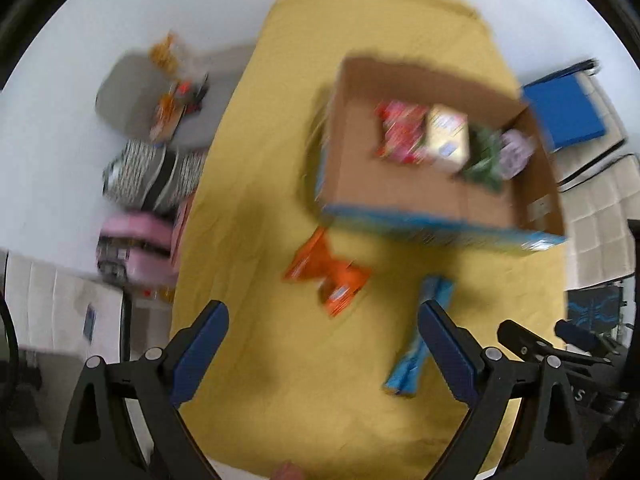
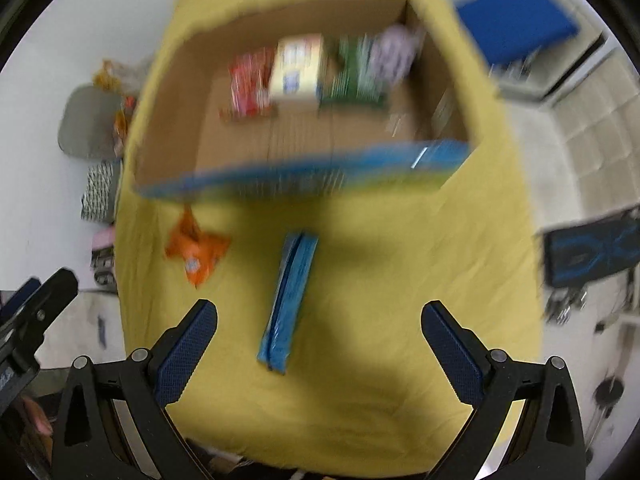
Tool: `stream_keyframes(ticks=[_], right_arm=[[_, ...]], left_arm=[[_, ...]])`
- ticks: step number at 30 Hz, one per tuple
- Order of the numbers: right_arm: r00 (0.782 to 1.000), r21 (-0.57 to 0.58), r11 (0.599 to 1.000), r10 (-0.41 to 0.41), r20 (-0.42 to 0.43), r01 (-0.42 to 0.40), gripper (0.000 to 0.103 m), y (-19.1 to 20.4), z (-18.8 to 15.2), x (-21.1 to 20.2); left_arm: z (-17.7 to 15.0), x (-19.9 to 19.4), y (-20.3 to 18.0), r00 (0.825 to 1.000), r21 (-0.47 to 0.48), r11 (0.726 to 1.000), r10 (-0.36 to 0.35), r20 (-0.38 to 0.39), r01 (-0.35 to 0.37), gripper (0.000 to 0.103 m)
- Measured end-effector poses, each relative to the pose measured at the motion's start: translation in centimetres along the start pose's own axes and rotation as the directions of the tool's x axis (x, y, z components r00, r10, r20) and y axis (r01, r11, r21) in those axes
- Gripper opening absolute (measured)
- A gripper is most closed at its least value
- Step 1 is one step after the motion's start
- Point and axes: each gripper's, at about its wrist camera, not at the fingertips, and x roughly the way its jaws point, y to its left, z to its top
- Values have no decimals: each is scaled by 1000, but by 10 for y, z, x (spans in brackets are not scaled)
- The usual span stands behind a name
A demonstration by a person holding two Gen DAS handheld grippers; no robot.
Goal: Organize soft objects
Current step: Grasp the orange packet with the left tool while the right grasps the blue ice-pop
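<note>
An open cardboard box (image 1: 400, 196) (image 2: 248, 132) stands on a yellow-covered table (image 1: 280, 380) (image 2: 380, 380). It holds a red packet (image 1: 400, 132) (image 2: 250, 80), a pale yellow packet (image 1: 448, 140) (image 2: 298, 68), a green packet (image 1: 486, 156) (image 2: 354, 76) and a lilac packet (image 1: 516, 152) (image 2: 394, 50). An orange packet (image 1: 328, 276) (image 2: 196, 252) and a long blue packet (image 1: 416, 356) (image 2: 290, 300) lie on the cloth in front of the box. My left gripper (image 1: 322, 316) is open and empty above the cloth. My right gripper (image 2: 320, 316) is open and empty, with the blue packet just ahead.
Left of the table are a grey cushion (image 1: 128, 96) (image 2: 84, 120) with snack bags, a black-and-white patterned item (image 1: 148, 176) (image 2: 98, 192) and a pink item (image 1: 136, 244). A blue chair seat (image 1: 564, 116) (image 2: 516, 20) stands at the right. Both views are motion-blurred.
</note>
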Motion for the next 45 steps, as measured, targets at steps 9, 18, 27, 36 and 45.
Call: stream_keyframes(ticks=[9, 18, 27, 36, 45], right_arm=[[963, 148, 988, 90, -254, -53, 75, 16, -12, 146], [969, 120, 993, 5, -247, 25, 22, 13, -16, 153], [972, 71, 992, -87, -220, 105, 22, -7, -18, 138], [957, 27, 994, -95, -273, 106, 22, -28, -18, 133], [936, -70, 989, -144, -320, 129, 22, -51, -48, 128]], left_arm=[[-8, 112, 59, 961, -277, 959, -132, -244, 61, 97], [14, 167, 62, 912, -450, 875, -320, -256, 181, 97], [26, 200, 25, 918, -371, 916, -273, -289, 155, 71], [-6, 176, -1, 932, -186, 966, -227, -281, 179, 41], [-72, 159, -66, 928, 57, 979, -165, -335, 194, 43]])
